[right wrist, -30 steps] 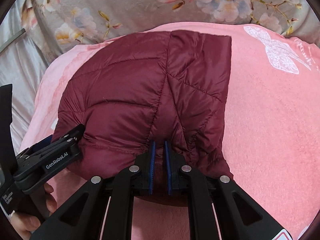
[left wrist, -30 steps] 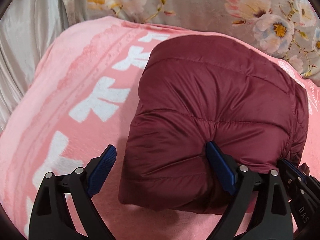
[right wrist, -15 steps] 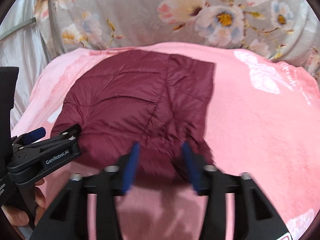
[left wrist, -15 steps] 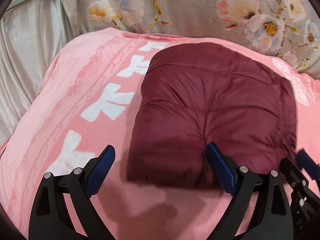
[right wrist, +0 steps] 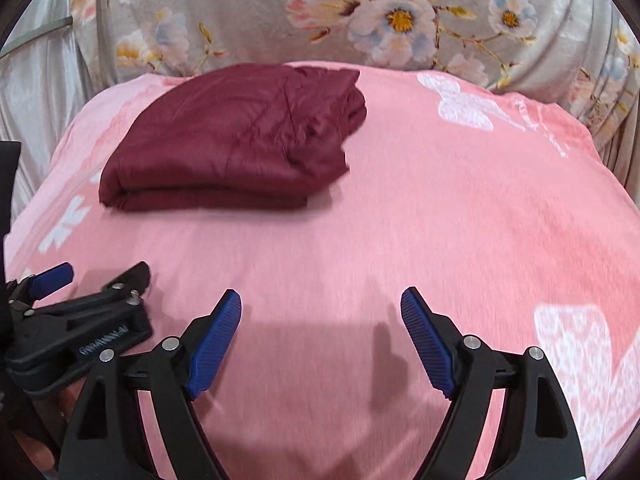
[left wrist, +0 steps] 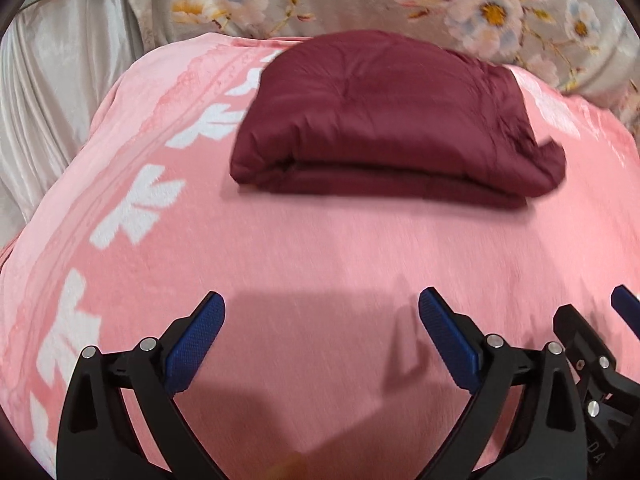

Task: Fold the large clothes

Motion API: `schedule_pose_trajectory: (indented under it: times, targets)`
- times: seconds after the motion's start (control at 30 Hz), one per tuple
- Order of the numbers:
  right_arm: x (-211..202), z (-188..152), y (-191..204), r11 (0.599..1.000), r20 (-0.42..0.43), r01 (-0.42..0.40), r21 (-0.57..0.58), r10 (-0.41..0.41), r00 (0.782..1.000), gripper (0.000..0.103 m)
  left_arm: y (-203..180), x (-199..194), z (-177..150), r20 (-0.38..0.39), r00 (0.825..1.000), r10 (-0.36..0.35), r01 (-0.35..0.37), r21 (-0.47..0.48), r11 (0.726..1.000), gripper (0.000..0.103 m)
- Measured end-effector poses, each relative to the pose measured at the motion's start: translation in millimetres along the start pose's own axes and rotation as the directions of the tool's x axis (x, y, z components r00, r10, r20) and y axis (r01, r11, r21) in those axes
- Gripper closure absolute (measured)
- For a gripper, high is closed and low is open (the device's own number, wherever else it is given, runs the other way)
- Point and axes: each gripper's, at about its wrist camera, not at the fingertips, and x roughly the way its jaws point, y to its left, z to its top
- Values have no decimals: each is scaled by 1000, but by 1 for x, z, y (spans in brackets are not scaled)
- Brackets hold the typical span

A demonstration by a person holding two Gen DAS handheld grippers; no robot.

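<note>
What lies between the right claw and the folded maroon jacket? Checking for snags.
Only bare pink blanket, seen in the right wrist view, separates the right claw from the maroon jacket.

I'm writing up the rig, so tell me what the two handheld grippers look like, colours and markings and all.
Both the left gripper and right gripper are black plastic frames with silver pivot screws and ribbed blue pads on the fingers. The left gripper's side carries white lettering, too blurred to read.

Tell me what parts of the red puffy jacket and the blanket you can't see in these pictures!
- Maroon jacket: inner layers, sleeves and zipper hidden by its own folds, both views.
- Pink blanket: white lettering blurred in left view, cut off by the edge.
- Blanket's near part: covered by both open grippers.
</note>
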Motion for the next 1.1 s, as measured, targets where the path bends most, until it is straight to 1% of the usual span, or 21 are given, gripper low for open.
schedule_pose_trajectory:
  times: [0.07,0.1,0.23,0.33,0.6,1.1]
  targets:
    - [-5,-6,0,1000,2,2,-1,-2,1000,19,-1,-9,-4,28,1000,4,-4,-1,1000,8]
    - [-7,-9,0,1000,2,5,-4,-5,1000,18,-1,-13,-7,47,999,5,-5,-4,1000,7]
    - [-14,-14,3,998,26,52,-18,-51,998,18,-1,-19,-12,64,998,24,-23,-18,1000,5]
    - [-13,-16,6,997,24,72,-30,-71,997,18,0,-17,-12,60,997,43,-42,-22,999,5]
    - [-13,-16,3,997,25,66,-27,-66,998,18,-1,-19,-12,67,997,47,-46,-24,999,5]
    - [-18,-16,2,997,52,74,-25,-73,996,18,-3,-22,-12,83,995,60,-59,-15,998,5]
